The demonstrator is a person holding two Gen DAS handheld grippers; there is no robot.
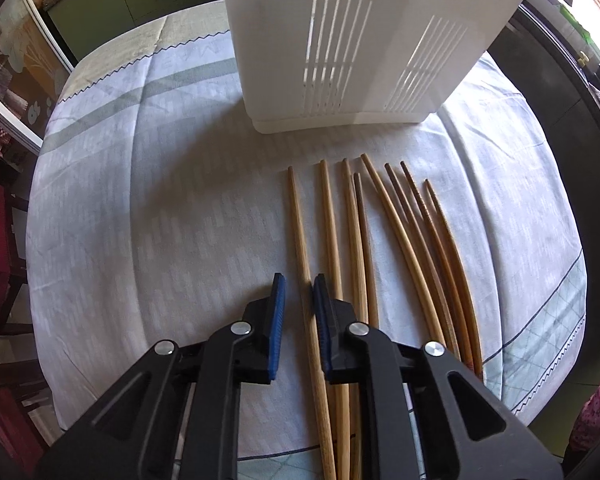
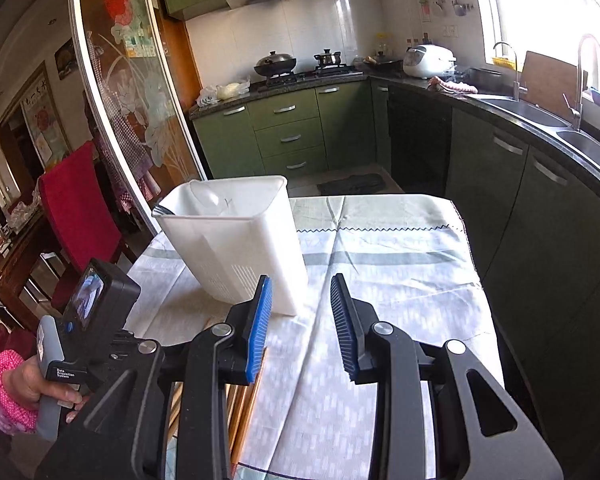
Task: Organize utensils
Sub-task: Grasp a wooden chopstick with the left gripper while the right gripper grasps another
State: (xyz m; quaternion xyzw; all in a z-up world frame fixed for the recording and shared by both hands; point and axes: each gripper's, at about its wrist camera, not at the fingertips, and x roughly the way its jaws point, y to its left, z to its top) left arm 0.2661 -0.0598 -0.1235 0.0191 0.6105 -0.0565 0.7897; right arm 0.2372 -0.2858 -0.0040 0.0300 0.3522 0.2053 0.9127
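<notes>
I am bringing my left tool [image 1: 299, 280] down over the row of wooden chopsticks [image 1: 380, 248] that is lying on the cloth-covered surface [image 1: 140, 200], toward its near edge and just in front of the white slotted holder [image 1: 360, 40]. The blue pads are standing narrowly apart with the leftmost chopstick [image 1: 300, 232] running between them; one pad looks to be against it, but I cannot tell whether both are pressing, so I am not calling it gripped. My right tool [image 2: 302, 320] is hanging part-open above the cloth with nothing between its pads, pointing past the holder toward the far edge.

I am judging these sticks to be light, stiff and smooth, round enough to roll or swivel if pinched off centre. I am reckoning the best hold is around the thicker half, close to the middle of the length, so the stick is not tipping when lifted. The neighbours are lying close, some touching or crossing, so a wide bite risks dragging a second one.

The thick ends are running under my left tool and out of view. The holder's top is cut off in the left view; in the right view its inside is mostly hidden, with something dark at the rim that I am unable to identify.
</notes>
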